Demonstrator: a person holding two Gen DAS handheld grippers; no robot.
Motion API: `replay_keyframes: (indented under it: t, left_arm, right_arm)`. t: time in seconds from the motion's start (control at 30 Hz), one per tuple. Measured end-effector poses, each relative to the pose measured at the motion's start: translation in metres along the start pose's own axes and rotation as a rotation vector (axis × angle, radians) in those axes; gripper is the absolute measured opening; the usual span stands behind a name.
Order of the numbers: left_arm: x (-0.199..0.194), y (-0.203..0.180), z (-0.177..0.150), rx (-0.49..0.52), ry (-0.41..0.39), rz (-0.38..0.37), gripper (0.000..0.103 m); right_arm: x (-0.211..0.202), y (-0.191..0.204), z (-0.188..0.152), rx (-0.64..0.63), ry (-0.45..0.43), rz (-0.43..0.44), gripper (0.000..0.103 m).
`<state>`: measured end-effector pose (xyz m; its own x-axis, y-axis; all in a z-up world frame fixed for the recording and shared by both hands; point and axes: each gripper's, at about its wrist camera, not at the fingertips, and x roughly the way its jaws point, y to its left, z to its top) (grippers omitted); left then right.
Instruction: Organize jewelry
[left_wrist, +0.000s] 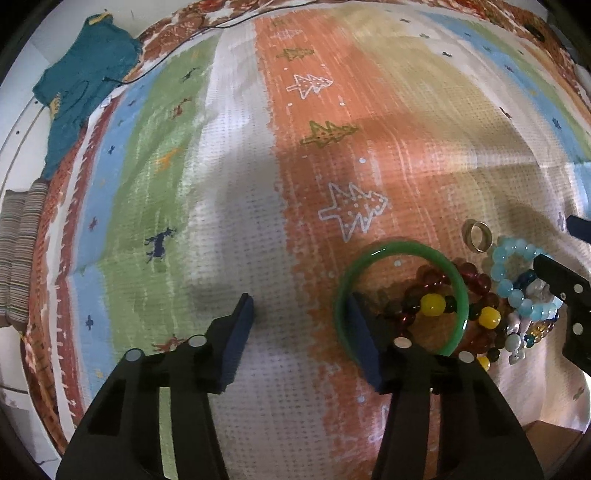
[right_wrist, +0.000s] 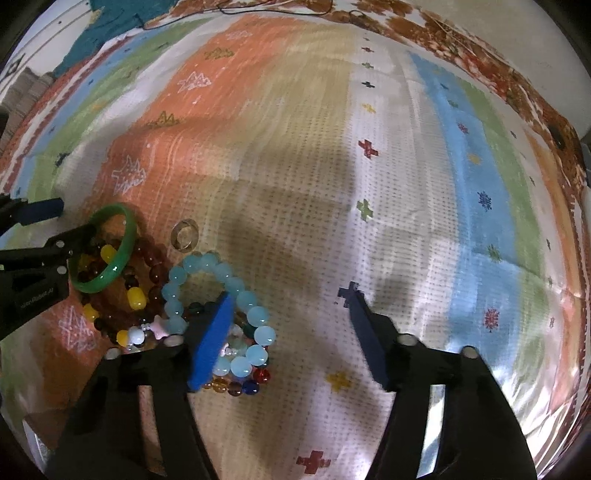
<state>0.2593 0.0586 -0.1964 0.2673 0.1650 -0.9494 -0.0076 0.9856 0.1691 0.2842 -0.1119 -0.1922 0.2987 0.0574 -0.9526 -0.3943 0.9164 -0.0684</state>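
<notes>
Fingers (left_wrist: 243, 325) of the left gripper (left_wrist: 299, 325) stand apart with bare rug between them, and nothing is gripped; one of them reaches inside the green bangle (left_wrist: 454, 280), whether it touches the ring I cannot tell. Over on the right gripper (right_wrist: 291, 314), the fingers (right_wrist: 364, 332) are likewise spread and hold nothing, one blue pad lying across the pale blue bead bracelet (right_wrist: 177, 280), the other well clear of it over plain rug.

All the jewelry sits in one heap on the striped rug (left_wrist: 332, 110). Taking the green bangle as the mark: under and just beside it lies a dark red bead strand (left_wrist: 476, 280) with yellow beads, partly inside the ring. Touching that strand on its far side is the pale blue bracelet, with small mixed beads (right_wrist: 236, 387) tucked beneath. Just beyond the bangle, apart from the heap, a gold ring (left_wrist: 478, 234) stands on edge. Far off past the bangle, at the rug's corner, lies a teal cloth (left_wrist: 81, 81).
</notes>
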Motion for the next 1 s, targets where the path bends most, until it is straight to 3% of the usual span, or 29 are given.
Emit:
replay_keyframes:
  t: [0.13,0.17,0.2,0.43,0.73,0.77,1.0]
  left_arm:
    - [0.001,-0.004,0.001,0.008,0.002,-0.001,0.022]
    - [0.001,-0.005,0.001,0.013,0.003,0.005,0.01]
    - [0.002,-0.008,0.001,0.022,0.006,0.014,0.008]
    - [-0.003,-0.011,-0.002,0.02,-0.003,0.025,0.007]
    - [-0.008,-0.004,0.001,-0.008,-0.018,-0.001,0.007]
    - [-0.011,-0.003,0.002,-0.011,-0.025,-0.009,0.007]
    - [-0.031,0.0,0.003,-0.028,-0.067,-0.03,0.006]
  right_arm:
    - [0.001,0.003,0.0,-0.007,0.004,0.022,0.043]
    - [0.0,0.004,-0.001,-0.012,0.002,0.026,0.039]
    - [0.0,0.005,-0.001,-0.015,0.0,0.028,0.037]
    - [0.001,0.002,-0.004,-0.005,-0.001,0.065,0.018]
    - [0.0,0.01,-0.006,-0.053,-0.015,0.032,0.009]
    - [-0.001,0.009,-0.006,-0.049,-0.018,0.036,0.0]
    - [-0.019,0.007,-0.007,-0.031,-0.038,0.059,0.001]
